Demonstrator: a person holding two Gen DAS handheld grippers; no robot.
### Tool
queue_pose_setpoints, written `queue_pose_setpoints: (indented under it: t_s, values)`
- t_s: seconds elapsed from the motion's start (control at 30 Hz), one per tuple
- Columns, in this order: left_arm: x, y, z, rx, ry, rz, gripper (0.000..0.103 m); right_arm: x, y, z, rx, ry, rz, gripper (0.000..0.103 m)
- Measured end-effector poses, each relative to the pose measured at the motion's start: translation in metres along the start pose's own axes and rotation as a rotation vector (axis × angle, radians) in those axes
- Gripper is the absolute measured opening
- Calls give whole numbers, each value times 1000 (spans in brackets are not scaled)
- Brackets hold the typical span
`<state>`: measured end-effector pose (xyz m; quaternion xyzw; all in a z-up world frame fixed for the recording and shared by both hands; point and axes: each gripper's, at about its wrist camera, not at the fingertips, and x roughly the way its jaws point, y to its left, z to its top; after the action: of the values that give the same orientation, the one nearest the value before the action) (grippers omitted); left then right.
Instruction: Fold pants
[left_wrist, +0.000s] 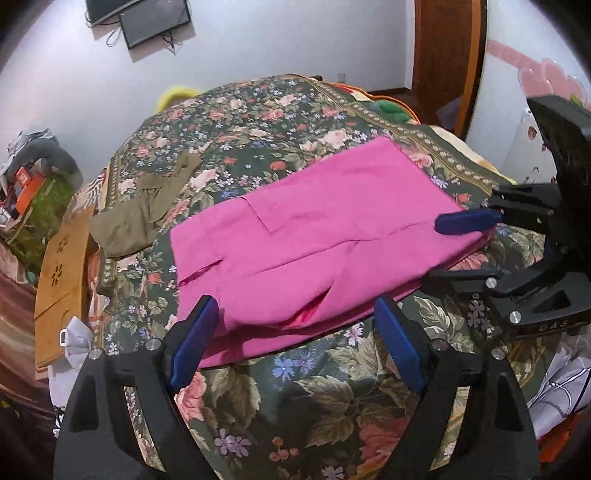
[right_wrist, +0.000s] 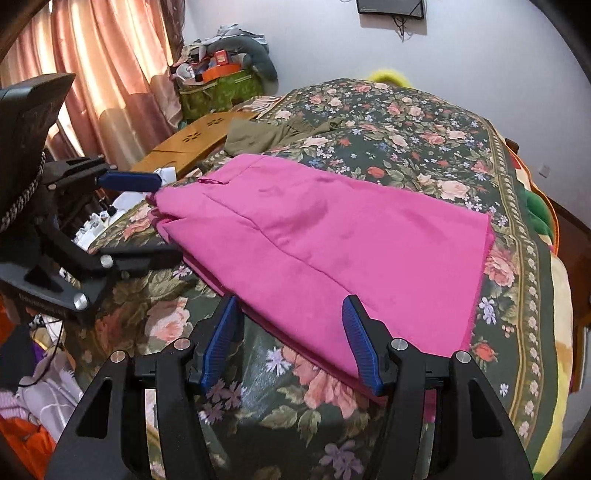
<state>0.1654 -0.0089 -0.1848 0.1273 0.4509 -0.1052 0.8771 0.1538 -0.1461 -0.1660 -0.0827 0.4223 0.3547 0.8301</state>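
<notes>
The folded magenta pants (left_wrist: 325, 236) were matt woven cloth, smooth with soft creases. Beneath them the dark green floral bedspread (left_wrist: 258, 122) looked like printed cotton, flat and dull. The crumpled olive garment (left_wrist: 147, 206) was limp matt fabric. The tan perforated board (left_wrist: 62, 273) appeared wooden, smooth, faintly satin.

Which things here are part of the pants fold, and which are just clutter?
Job:
- pink pants, laid flat on the floral bedspread
- left gripper, open
- right gripper, open

Lying about:
- olive garment
- wooden lap tray
- green box of odds and ends
- wall screen
</notes>
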Motion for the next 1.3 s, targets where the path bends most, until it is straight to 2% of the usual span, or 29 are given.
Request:
queue_pose_setpoints:
  t_s: [0.17,0.2,0.23,0.3,0.37,0.43,0.47,0.53,0.63,0.77,0.87,0.97,1.1,1.2,1.3]
  values:
    - [10,-7,4,26,9,0,87,2,4,6,-10,-10,25,24]
    - [11,-8,5,24,9,-8,86,1,5,8,-17,-16,34,16]
    - [12,-8,6,20,9,-21,86,1,6,8,-22,-21,37,12]
    - [12,-9,8,18,-2,-32,84,-1,9,8,-36,-37,37,9]
    - [11,-11,10,26,-17,-33,72,-3,11,9,-55,-53,28,8]
    - [9,-12,12,34,-27,-27,52,-5,11,9,-56,-60,32,7]
    - [9,-12,12,33,-28,-31,48,-6,11,9,-53,-64,36,7]
    - [9,-11,12,26,-25,-46,28,-8,10,10,-49,-73,37,7]
    - [5,-13,11,33,-34,-55,12,-9,10,10,-40,-77,46,7]
    - [0,-17,6,33,-50,-52,9,-9,13,8,-41,-74,39,6]
    - [4,-17,1,6,-23,-69,9,-10,17,6,-40,-60,23,8]
    - [3,-15,-3,-35,-5,-94,10,-14,13,6,14,-48,52,11]
    - [-8,-9,-3,-86,-5,-156,21,-26,8,9,58,-85,68,11]
    - [-20,-3,-1,-121,-26,-176,24,-31,4,15,94,-115,78,17]
    - [-35,4,5,-160,-82,-140,24,-27,2,22,116,-129,58,31]
